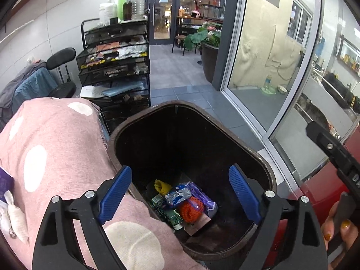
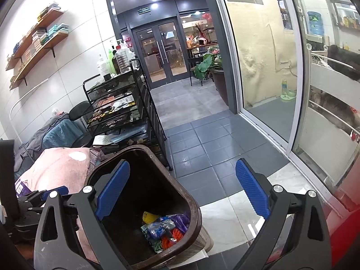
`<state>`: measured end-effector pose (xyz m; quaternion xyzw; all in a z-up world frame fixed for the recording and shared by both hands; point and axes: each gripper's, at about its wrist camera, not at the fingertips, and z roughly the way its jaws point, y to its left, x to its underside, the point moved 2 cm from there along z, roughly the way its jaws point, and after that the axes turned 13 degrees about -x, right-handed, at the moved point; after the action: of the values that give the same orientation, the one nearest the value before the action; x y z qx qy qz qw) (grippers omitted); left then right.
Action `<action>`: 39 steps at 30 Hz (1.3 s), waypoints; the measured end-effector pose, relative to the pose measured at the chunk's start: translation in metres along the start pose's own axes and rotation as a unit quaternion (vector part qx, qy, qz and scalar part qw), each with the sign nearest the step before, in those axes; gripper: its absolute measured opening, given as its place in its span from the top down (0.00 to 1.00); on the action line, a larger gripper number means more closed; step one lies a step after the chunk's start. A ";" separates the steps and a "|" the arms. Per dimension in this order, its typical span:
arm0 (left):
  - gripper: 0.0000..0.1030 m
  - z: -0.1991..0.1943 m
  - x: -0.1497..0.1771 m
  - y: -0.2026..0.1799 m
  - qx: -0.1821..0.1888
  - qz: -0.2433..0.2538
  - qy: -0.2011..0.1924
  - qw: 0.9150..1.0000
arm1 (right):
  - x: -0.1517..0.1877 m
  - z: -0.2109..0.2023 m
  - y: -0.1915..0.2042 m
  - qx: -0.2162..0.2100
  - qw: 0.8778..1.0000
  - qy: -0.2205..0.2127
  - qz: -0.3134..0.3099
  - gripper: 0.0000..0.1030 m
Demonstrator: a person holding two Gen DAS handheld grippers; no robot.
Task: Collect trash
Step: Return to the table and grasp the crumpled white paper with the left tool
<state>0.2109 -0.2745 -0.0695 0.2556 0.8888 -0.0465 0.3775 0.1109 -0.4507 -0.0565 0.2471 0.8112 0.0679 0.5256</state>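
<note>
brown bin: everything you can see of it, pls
The brown bin is a dark brown, rounded-rectangular tub, plastic by the look, with a worn lighter rim and no lid on it. It stands upright and open on the tiled floor, close beside the pink dotted cushion; whether they touch is unclear. Its dark inside is mostly empty; on the bottom lies a small heap of trash: a yellow piece, blue and purple wrappers, an orange mesh piece and a green carton.
</note>
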 end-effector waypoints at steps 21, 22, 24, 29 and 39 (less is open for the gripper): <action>0.05 -0.075 0.056 0.113 -0.076 -0.095 -0.045 0.992 | 0.013 0.021 0.098 -0.154 0.982 0.061 -0.091 0.07; 0.05 -0.077 0.059 0.120 -0.080 -0.102 -0.045 0.991 | 0.015 0.023 0.107 -0.165 0.979 0.068 -0.098 0.07; 0.05 -0.081 0.066 0.136 -0.090 -0.121 -0.042 0.988 | 0.021 0.026 0.122 -0.187 0.973 0.080 -0.112 0.07; 0.05 -0.086 0.084 0.172 -0.126 -0.147 -0.025 0.981 | 0.034 0.038 0.163 -0.242 0.953 0.125 -0.136 0.07; 0.08 -0.076 0.126 0.260 -0.187 -0.199 0.040 0.961 | 0.066 0.059 0.236 -0.296 0.917 0.199 -0.178 0.07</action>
<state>0.2150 0.0239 -0.0742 -0.0005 0.9291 0.0566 0.3656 0.2193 -0.2232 -0.0487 -0.0873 0.8724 0.2580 0.4060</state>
